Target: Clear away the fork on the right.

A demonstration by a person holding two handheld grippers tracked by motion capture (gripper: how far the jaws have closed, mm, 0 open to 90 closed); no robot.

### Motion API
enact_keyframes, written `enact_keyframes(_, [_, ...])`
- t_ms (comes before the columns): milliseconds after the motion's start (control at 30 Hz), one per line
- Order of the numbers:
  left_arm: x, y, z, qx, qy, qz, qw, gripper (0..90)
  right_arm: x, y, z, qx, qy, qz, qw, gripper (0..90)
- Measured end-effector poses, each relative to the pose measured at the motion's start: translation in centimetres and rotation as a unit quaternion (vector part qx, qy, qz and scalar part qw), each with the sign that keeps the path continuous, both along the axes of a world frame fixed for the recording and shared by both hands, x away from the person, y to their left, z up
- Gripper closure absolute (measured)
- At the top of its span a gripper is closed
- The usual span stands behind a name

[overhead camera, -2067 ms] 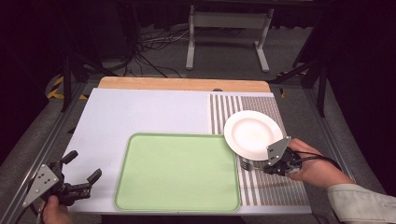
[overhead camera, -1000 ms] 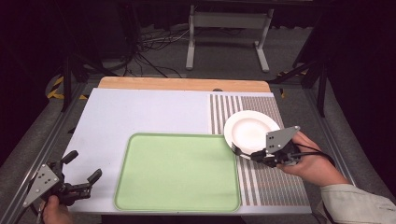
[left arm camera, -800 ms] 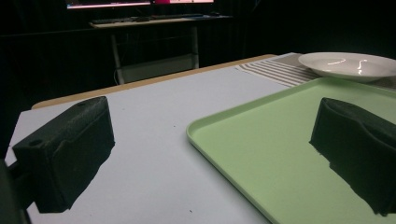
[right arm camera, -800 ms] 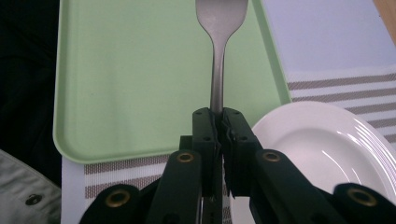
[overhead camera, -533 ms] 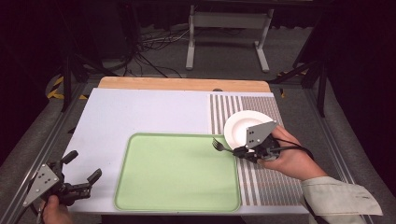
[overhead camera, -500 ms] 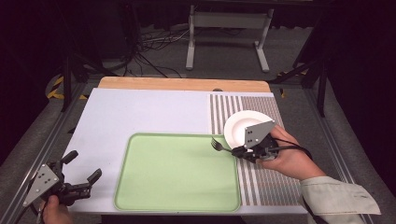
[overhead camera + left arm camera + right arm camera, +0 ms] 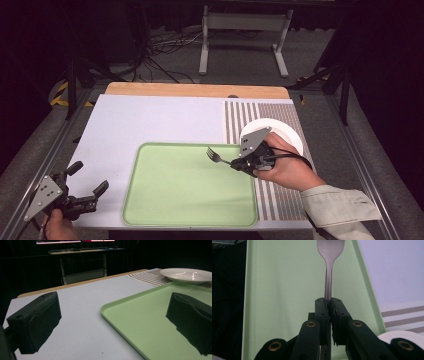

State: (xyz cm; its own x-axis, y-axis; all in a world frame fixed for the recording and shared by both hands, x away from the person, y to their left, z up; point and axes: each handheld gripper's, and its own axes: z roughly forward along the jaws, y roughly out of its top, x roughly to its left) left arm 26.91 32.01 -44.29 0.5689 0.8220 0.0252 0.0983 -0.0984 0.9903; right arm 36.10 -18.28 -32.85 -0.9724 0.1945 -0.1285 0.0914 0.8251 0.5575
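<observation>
The left tongs [image 7: 85,192] rest wide apart at the counter's [image 7: 150,120] near left corner. The green tray [image 7: 185,200] is bare; over its right edge the right tongs [image 7: 239,163] clamp a fork [image 7: 216,156] by its thin handle, which might swivel or slip. The white plate [image 7: 287,132] behind looks empty.
</observation>
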Motion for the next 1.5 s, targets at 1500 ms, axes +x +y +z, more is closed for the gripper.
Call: enact_keyframes(1500, [0.2, -0.1, 0.0, 0.0, 0.0, -0.008, 1.0, 0.3, 1.5, 2.8, -4.3, -0.069, 0.189, -0.29, 0.9356, 85.4])
